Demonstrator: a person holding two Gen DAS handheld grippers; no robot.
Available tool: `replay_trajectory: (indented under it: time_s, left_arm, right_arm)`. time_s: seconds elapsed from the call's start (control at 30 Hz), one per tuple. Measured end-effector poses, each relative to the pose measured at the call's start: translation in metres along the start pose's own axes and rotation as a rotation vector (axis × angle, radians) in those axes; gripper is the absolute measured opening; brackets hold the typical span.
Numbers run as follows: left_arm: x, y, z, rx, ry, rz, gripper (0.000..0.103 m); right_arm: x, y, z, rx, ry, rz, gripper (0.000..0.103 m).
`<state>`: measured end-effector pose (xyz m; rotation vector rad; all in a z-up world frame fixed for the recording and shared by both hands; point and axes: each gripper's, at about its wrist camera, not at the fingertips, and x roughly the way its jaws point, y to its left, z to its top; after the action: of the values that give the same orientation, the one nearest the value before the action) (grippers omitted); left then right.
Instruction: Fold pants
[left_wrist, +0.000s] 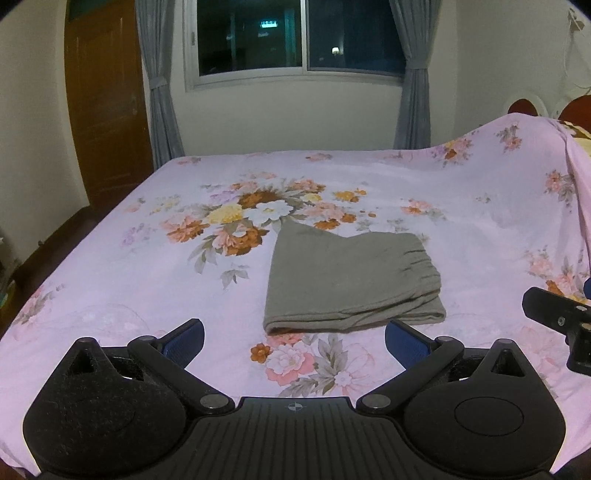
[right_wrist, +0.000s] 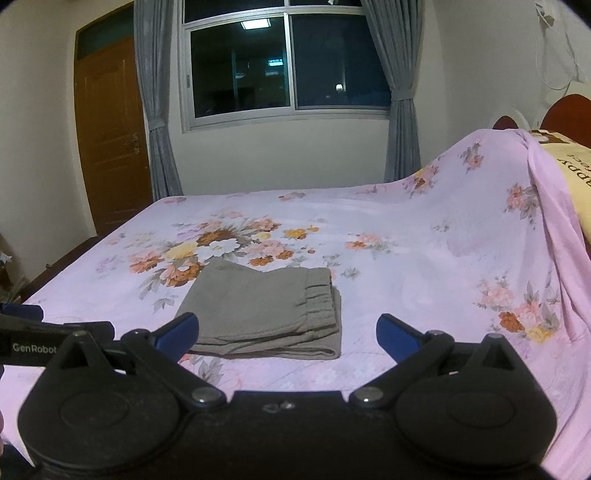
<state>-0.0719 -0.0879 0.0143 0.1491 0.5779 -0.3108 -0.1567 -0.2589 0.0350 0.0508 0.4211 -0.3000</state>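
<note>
Pants (left_wrist: 351, 280), olive-grey and soft, lie folded into a compact rectangle on the bed (left_wrist: 110, 280), near its front edge and just in front of the large flower bouquet printed on the pink sheet. The elastic waistband, gathered into ridges, sits on top at the right end of the bundle, and the layered folded edges face the viewer. The stack looks tidy and flat, so the folding appears finished or close to it.

Neither gripper touches the cloth. The left gripper (left_wrist: 294, 334) hovers low over the sheet just in front of the bundle, its blue-padded jaws spread wide with nothing between them. The right gripper (right_wrist: 287, 332) is held beside it, a little to the right, jaws likewise wide apart and empty; in its own view the near edge of the pants shows through the gap, but the pads (right_wrist: 397, 330) stand clear of it. Both seem drawn back to leave the fold undisturbed.

Further out, the sheet rises at the right over a pillow (right_wrist: 569, 173) by a dark red headboard. Beyond the bed are a dark window (left_wrist: 295, 37) with tied grey curtains and, to the left, a brown wooden door (right_wrist: 110, 140).
</note>
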Motion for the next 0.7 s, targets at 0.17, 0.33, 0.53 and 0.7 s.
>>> replay_trajectory:
  time_s: [0.17,0.33,0.53,0.7]
  left_arm:
    - [0.001,-0.005,0.001,0.016,-0.011,0.008,0.103]
    - [0.003,-0.007,0.001,0.006,-0.001,0.006,0.103]
    - [0.008,-0.009,0.001,0.014,0.015,0.000,0.103]
    - [0.011,-0.012,0.001,0.020,0.022,-0.008,0.103]
  right_arm:
    - [0.002,-0.001,0.000,0.003,-0.001,-0.007,0.103]
    - [0.005,-0.002,-0.001,-0.001,0.004,-0.009,0.103]
    - [0.012,-0.004,-0.002,0.005,0.023,-0.010,0.103]
    - [0.015,-0.004,-0.002,0.005,0.029,-0.013,0.103]
